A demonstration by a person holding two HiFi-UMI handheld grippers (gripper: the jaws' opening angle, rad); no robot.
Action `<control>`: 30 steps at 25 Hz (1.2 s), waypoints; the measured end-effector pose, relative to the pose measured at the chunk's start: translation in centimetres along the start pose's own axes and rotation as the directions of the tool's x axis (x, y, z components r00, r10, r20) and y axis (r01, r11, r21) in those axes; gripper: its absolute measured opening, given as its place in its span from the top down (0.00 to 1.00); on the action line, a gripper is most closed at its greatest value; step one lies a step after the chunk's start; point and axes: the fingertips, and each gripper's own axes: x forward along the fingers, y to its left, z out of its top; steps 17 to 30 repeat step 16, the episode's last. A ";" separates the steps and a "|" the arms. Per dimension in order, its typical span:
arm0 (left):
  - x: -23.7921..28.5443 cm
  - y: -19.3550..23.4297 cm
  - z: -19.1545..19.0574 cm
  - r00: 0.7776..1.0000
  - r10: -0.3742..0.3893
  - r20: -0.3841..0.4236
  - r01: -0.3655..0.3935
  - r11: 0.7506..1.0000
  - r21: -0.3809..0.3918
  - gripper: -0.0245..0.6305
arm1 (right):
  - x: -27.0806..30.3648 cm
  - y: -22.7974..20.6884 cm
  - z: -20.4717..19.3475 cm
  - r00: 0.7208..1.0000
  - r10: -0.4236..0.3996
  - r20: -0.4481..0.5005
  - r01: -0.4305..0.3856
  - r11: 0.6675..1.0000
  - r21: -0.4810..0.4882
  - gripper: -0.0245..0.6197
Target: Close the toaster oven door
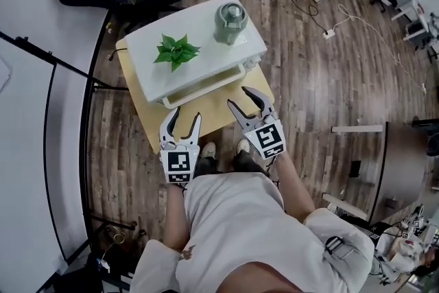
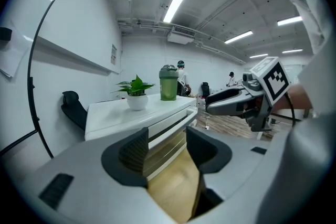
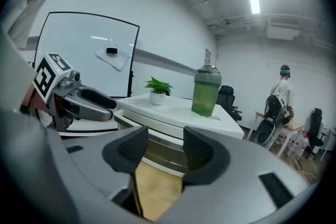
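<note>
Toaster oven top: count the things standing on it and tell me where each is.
2. A potted plant stands left of centre on the toaster oven in the head view; a green lidded bottle stands near its far right corner.

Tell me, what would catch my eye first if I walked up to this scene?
A white toaster oven sits on a small wooden table at the middle of the head view, with a leafy potted plant and a green lidded bottle on top. Just in front of it, the person holds the left hand-held gripper and the right hand-held gripper, both with jaws apart and empty.
</note>
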 end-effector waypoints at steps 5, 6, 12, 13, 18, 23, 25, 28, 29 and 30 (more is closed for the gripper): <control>0.4 0.5 0.1 0.997 -0.074 0.005 0.074 0.997 0.023 0.63 | 0.1 0.4 0.2 0.998 -0.060 -0.017 0.060 0.998 0.011 0.64; 0.5 0.6 0.2 0.996 -0.085 0.006 0.085 0.996 0.026 0.63 | 0.1 0.5 0.2 0.997 -0.068 -0.021 0.068 0.998 0.010 0.64; 1.8 0.8 0.8 0.993 -0.118 0.013 0.118 0.993 0.032 0.63 | 0.5 0.2 0.4 0.996 -0.078 -0.040 0.078 0.997 0.005 0.64; 2.0 0.7 0.8 0.993 -0.120 0.012 0.119 0.992 0.032 0.63 | 0.6 0.1 0.3 0.996 -0.076 -0.043 0.076 0.997 0.003 0.64; 2.8 0.5 0.6 0.992 -0.126 0.002 0.125 0.992 0.032 0.63 | 1.0 -0.1 0.0 0.997 -0.065 -0.052 0.065 0.998 -0.004 0.65; 2.8 0.5 0.6 0.992 -0.126 0.002 0.125 0.992 0.032 0.63 | 1.0 -0.1 0.0 0.997 -0.065 -0.052 0.065 0.998 -0.004 0.65; 2.8 0.5 0.6 0.992 -0.126 0.002 0.125 0.992 0.032 0.63 | 1.0 -0.1 0.0 0.997 -0.065 -0.052 0.065 0.998 -0.004 0.65; 2.8 0.5 0.6 0.992 -0.126 0.002 0.125 0.992 0.032 0.63 | 1.0 -0.1 0.0 0.997 -0.065 -0.052 0.065 0.998 -0.004 0.65; 2.8 0.5 0.6 0.992 -0.126 0.002 0.125 0.992 0.032 0.63 | 1.0 -0.1 0.0 0.997 -0.065 -0.052 0.065 0.998 -0.004 0.65; 2.8 0.5 0.6 0.992 -0.126 0.002 0.125 0.992 0.032 0.63 | 1.0 -0.1 0.0 0.997 -0.065 -0.052 0.065 0.998 -0.004 0.65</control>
